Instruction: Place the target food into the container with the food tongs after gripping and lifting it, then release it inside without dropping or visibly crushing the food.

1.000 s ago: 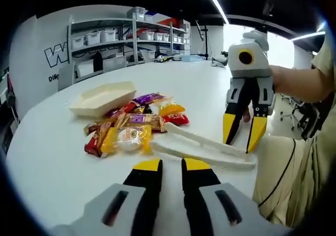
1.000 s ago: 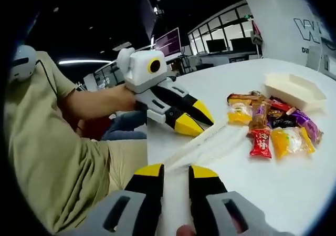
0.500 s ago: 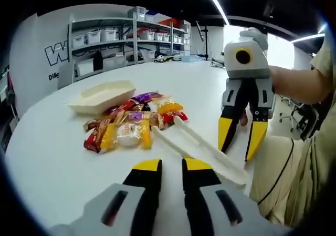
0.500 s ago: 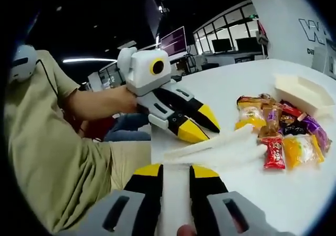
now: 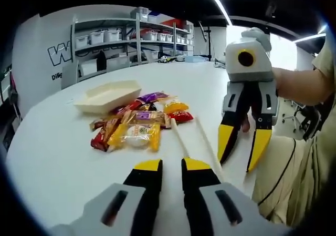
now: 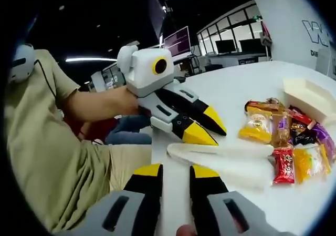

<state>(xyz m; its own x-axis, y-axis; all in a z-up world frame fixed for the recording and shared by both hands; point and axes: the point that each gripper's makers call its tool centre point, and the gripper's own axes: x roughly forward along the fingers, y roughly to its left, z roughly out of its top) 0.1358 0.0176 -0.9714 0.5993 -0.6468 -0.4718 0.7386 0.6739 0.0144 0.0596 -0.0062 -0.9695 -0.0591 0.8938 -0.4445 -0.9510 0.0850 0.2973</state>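
Jaws of the left gripper (image 5: pixel 171 165) stand slightly parted and grasp nothing, just short of the white food tongs (image 5: pixel 191 139) lying on the bench (image 5: pixel 52 162). Beside them the right gripper (image 5: pixel 244 149) hovers, released. Beyond lie wrapped snacks (image 5: pixel 137 124), then the cream container (image 5: pixel 107 95), apart from them.

— Bearing it all? A white round table (image 5: pixel 58 157), wide and bare near its edge.

— Lying on it? A cream container (image 5: pixel 107 95) at the far side, a heap of wrapped snacks (image 5: pixel 137 122) just beside it, white food tongs (image 5: pixel 197 144) nearer.
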